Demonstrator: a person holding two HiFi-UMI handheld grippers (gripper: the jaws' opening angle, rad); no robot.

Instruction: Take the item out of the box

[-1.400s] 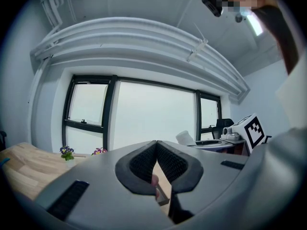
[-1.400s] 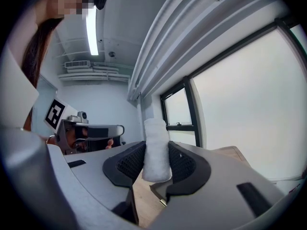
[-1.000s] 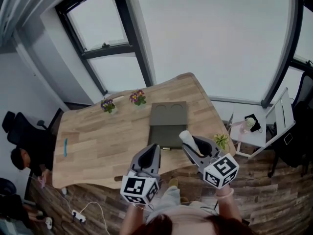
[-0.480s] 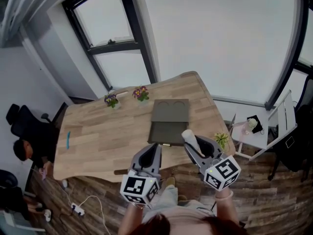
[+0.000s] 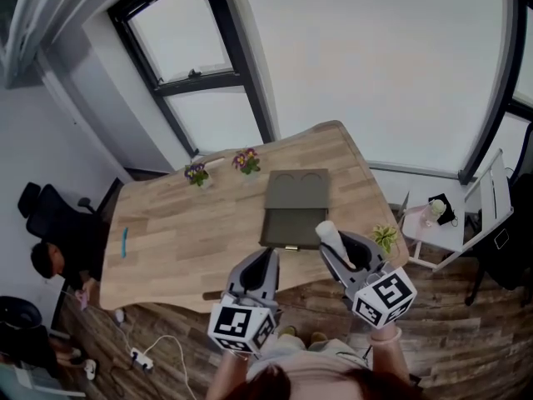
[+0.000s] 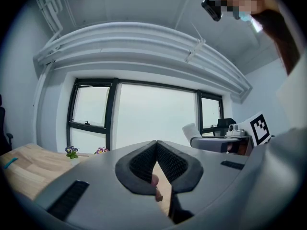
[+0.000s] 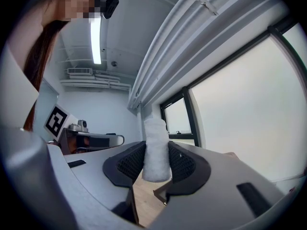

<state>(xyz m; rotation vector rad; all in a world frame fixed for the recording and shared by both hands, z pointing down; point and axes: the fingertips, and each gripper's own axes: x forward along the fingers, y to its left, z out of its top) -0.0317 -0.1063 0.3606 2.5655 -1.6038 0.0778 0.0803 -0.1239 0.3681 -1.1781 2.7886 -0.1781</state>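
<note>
The white roll [image 7: 154, 128] is out of the box [image 5: 296, 198] and is gripped by the right gripper [image 7: 156, 146]. The fingers [image 7: 132, 164] pinch the roll from both sides at its lower half. The roll stands roughly upright between them, and its upper end projects above the fingertips. In the head view the roll [image 5: 326, 232] appears just beside the near right corner of the box; its height above the worktop [image 5: 183, 240] cannot be read.

The box is dark olive, lies open and flat on the worktop, and its two halves are in line, one behind the other.

The left gripper [image 6: 157, 143] is held beside the right gripper [image 5: 340, 250], at the near edge of the worktop. Its fingers [image 6: 141, 164] are pressed together, and nothing is held between them. In the head view the left gripper [image 5: 266, 257] points toward the near left corner of the box.

Other items on the worktop:
- Two flower pots [image 5: 197, 173] stand near the far edge, left of the box.
- A thin blue object [image 5: 125, 242] lies near the left end.
- A small green plant [image 5: 385, 237] sits at the right corner.

A white side table [image 5: 441, 233] stands to the right of the worktop. A person [image 5: 50, 261] sits at the left end. A large window [image 5: 200, 98] fills the wall behind.
</note>
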